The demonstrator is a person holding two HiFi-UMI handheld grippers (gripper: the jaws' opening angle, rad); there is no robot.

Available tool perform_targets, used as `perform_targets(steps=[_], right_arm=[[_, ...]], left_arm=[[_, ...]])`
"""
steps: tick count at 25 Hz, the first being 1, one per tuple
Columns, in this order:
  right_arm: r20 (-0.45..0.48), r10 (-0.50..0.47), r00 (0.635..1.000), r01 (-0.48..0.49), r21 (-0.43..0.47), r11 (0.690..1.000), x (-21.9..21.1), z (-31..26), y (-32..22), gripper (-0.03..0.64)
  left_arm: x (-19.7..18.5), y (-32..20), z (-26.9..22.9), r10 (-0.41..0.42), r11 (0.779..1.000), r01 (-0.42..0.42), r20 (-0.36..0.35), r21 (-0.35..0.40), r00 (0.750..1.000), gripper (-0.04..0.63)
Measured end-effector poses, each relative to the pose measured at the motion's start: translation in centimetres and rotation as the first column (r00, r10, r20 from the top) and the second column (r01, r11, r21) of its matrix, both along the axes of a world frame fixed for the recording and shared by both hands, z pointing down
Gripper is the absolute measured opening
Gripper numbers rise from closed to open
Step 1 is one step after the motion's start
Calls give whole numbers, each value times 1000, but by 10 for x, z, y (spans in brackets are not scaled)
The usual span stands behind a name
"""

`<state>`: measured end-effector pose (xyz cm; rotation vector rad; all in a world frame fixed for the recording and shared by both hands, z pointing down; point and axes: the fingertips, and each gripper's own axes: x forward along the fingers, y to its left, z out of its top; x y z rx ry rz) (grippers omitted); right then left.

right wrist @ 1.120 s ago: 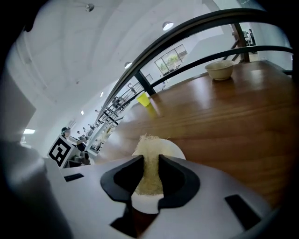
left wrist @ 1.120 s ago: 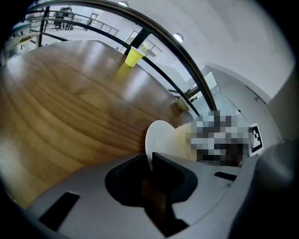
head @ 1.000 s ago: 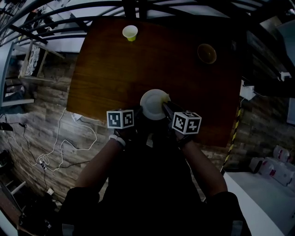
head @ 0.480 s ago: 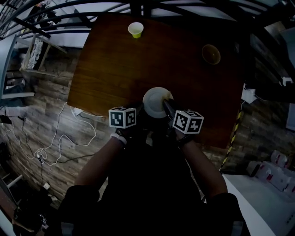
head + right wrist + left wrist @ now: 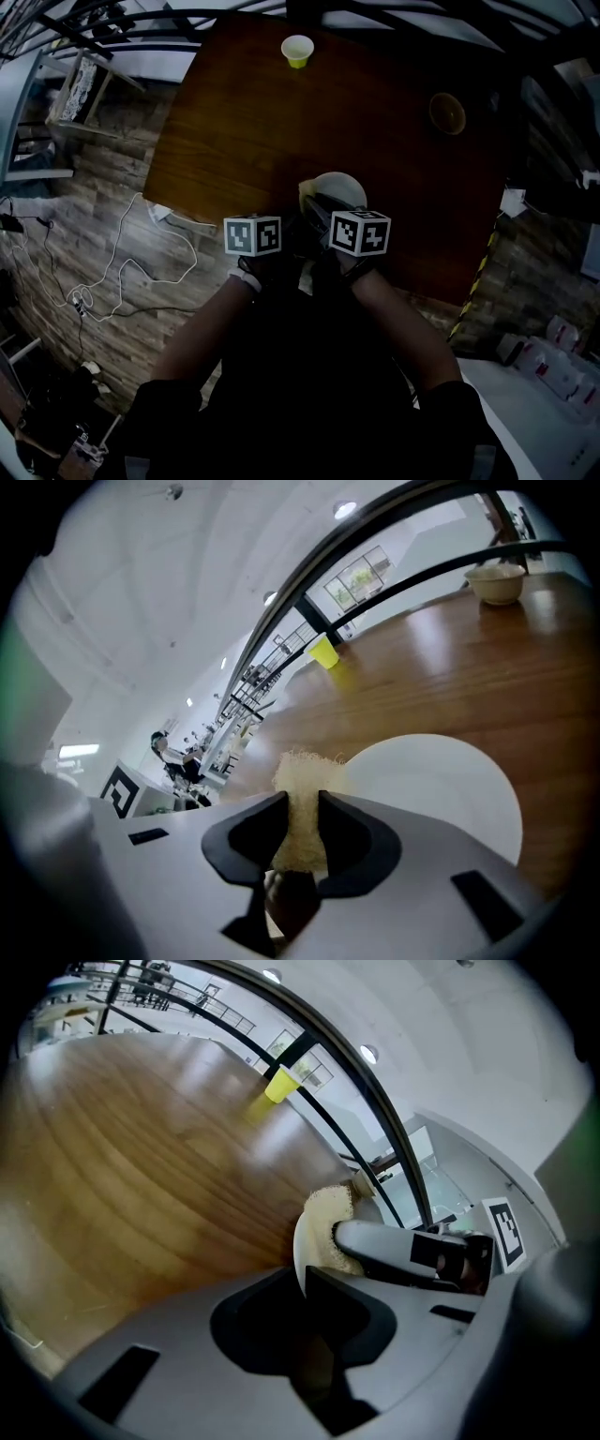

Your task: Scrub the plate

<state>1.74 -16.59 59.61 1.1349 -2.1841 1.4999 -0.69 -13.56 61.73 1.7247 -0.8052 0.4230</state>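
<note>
Right gripper view shows your right gripper pinched shut on a pale scrub pad, with the pad's free end lying against the near rim of the white plate. Left gripper view has your left gripper clamped on that plate's rim, the plate standing edge-on between the jaws. In the head view the plate is by the near edge of the table, about midway along it. The yellow cup at the far edge and the bowl toward the far right corner are well apart from it.

You look to be mid-scrub. Next, by my judgement, sweep the pad across the plate's face, and hold your left grip firm so the plate doesn't twist under the pressure.
</note>
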Motion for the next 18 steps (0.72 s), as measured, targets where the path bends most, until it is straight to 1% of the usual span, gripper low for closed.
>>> perform_targets(steps=[2, 3, 5, 8, 13, 18], right_arm=[[34, 21, 999, -21, -19, 1000, -2, 2, 1, 109], [37, 23, 999, -23, -19, 1000, -2, 2, 2, 109], [22, 19, 1000, -19, -14, 1000, 0, 2, 5, 109], [-4, 26, 1000, -26, -8, 1000, 10, 2, 9, 110], [-31, 87, 996, -87, -5, 996, 46, 2, 20, 110], [-53, 168, 984, -168, -2, 986, 89, 1, 32, 109]], left_arm=[[-5, 1, 1, -18, 1000, 17, -13, -5, 1000, 49], [-7, 2, 2, -23, 1000, 23, -20, -7, 1000, 49], [-8, 2, 3, -22, 1000, 22, -25, -7, 999, 49], [-6, 2, 5, 2, 1000, -2, -11, -9, 1000, 49], [3, 6, 12, 57, 998, -57, 29, -25, 998, 49], [4, 6, 12, 58, 998, -57, 29, -27, 998, 49]])
